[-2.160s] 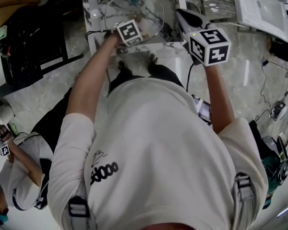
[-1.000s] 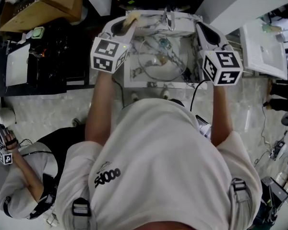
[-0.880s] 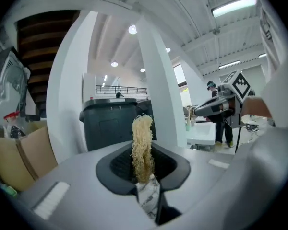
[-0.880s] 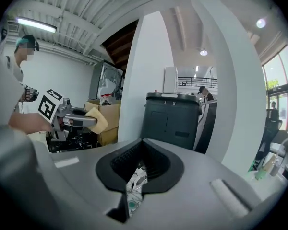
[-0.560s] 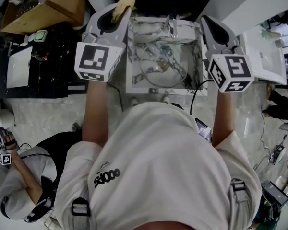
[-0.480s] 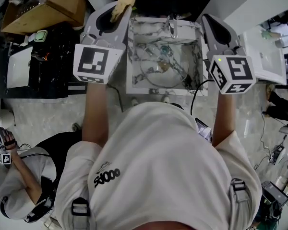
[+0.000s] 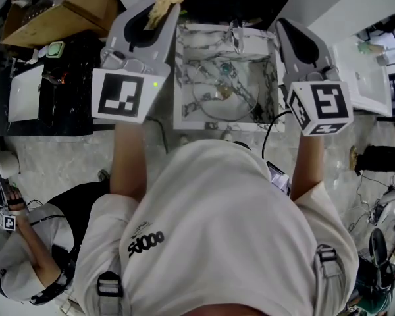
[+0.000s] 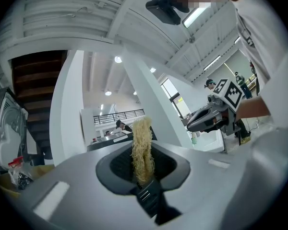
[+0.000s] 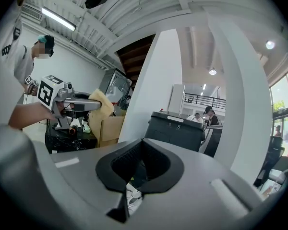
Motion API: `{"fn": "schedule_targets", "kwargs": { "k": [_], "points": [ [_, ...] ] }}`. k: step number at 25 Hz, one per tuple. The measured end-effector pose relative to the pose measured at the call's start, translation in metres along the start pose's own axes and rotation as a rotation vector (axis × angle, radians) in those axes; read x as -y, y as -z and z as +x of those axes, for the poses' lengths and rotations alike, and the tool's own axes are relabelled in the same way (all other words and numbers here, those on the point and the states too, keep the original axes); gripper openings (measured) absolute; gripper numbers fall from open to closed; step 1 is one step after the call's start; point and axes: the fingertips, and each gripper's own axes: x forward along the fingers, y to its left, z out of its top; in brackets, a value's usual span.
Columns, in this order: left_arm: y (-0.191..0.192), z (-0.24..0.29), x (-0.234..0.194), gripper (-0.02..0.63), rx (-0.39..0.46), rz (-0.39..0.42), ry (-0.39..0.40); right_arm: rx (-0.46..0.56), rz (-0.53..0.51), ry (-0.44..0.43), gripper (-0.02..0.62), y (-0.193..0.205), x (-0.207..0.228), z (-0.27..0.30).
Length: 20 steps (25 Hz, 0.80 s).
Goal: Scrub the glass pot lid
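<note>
Fingers of our left gripper [image 8: 145, 186] clamp a yellow fibrous scrubber [image 8: 142, 147]; our right gripper [image 9: 128, 198] is closed, empty. The round glass pot lid [image 7: 222, 92] lies below in the marbled white basin [image 7: 182, 78]. We'd hold that clamp firm.

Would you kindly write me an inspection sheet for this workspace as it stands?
Surface: marble-patterned sink, tap at its far rim.
Job's things: glass lid lies in the sink; scrubber is clear of it.
Clutter: cardboard box at far left.
Grippers: left gripper shut on the scrubber, over the sink's left edge; right gripper shut, empty.
Cables: black cable hangs below the right gripper.
Surroundings: second person at lower left.
</note>
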Motion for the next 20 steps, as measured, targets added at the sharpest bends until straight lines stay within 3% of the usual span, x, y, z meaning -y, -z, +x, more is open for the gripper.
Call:
{"fn": "schedule_targets", "kwargs": {
  "k": [20],
  "points": [
    [0.021,-0.002,0.015,0.057,-0.05,-0.008,0.021,-0.023,0.022,-0.016,0.002,0.015,-0.005,-0.006]
  ]
}}
